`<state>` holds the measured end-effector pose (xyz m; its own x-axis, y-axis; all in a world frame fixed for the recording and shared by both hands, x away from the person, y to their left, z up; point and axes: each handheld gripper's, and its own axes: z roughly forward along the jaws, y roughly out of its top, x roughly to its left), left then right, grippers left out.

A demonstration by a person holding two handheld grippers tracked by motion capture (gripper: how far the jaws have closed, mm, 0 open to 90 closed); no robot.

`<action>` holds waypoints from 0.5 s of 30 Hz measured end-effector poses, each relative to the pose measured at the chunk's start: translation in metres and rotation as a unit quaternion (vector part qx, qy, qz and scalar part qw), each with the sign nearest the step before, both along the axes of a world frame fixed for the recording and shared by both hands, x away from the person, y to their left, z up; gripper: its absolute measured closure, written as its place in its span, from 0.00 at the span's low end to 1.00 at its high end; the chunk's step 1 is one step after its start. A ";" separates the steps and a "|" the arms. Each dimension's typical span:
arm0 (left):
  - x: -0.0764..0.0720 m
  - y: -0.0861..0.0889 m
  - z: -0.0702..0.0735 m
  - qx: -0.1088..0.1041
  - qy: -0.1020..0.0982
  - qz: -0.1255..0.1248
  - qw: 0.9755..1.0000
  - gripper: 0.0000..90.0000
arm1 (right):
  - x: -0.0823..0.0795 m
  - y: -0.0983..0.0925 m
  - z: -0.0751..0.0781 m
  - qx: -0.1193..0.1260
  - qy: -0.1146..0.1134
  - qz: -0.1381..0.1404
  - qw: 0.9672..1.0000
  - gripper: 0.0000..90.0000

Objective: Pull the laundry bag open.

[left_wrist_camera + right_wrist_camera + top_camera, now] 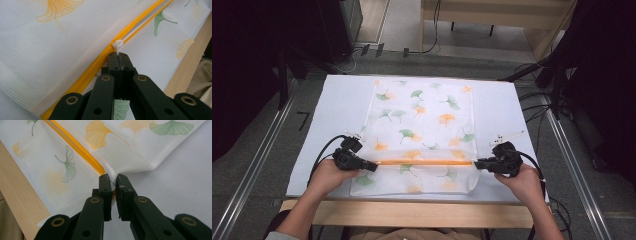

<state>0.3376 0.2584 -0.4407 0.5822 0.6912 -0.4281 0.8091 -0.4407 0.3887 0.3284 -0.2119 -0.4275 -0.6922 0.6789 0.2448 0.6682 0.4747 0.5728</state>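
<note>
Where grey floor surrounds it, the white table (337, 107) bears a mesh bag (422, 120).

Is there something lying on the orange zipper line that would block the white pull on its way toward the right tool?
Nothing visible does. The left tool pinches the white pull, the zipper runs bare across the mesh bag, and the right tool clamps the bag's edge.

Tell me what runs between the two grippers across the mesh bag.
The orange zipper of the mesh bag spans from the left gripper, shut on the white zipper pull, to the right gripper, pinching the bag's edge; the high view shows it.
</note>
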 end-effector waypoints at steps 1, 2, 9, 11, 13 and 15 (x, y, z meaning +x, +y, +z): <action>0.000 0.000 0.000 -0.001 -0.001 0.000 1.000 1.00 | 0.000 0.000 0.000 0.000 0.000 0.000 1.000 0.95; 0.000 0.000 0.000 -0.001 -0.001 0.001 1.000 1.00 | 0.000 0.000 0.000 0.001 -0.001 0.001 1.000 0.95; 0.001 0.000 0.000 0.000 0.001 -0.001 1.000 1.00 | 0.000 -0.001 0.000 0.000 0.002 -0.002 1.000 0.95; 0.000 0.001 0.000 0.000 0.000 0.000 1.000 1.00 | -0.001 0.000 0.000 0.000 0.003 -0.002 1.000 0.95; 0.000 0.002 0.000 -0.001 0.001 0.003 1.000 1.00 | -0.001 0.000 0.000 -0.001 0.003 -0.002 1.000 0.95; 0.000 0.005 0.001 0.002 0.000 0.002 1.000 1.00 | 0.000 -0.001 0.000 -0.001 0.003 -0.002 1.000 0.95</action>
<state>0.3372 0.2629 -0.4399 0.5798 0.6943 -0.4263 0.8107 -0.4395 0.3868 0.3282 -0.2127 -0.4277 -0.6876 0.6828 0.2471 0.6737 0.4730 0.5678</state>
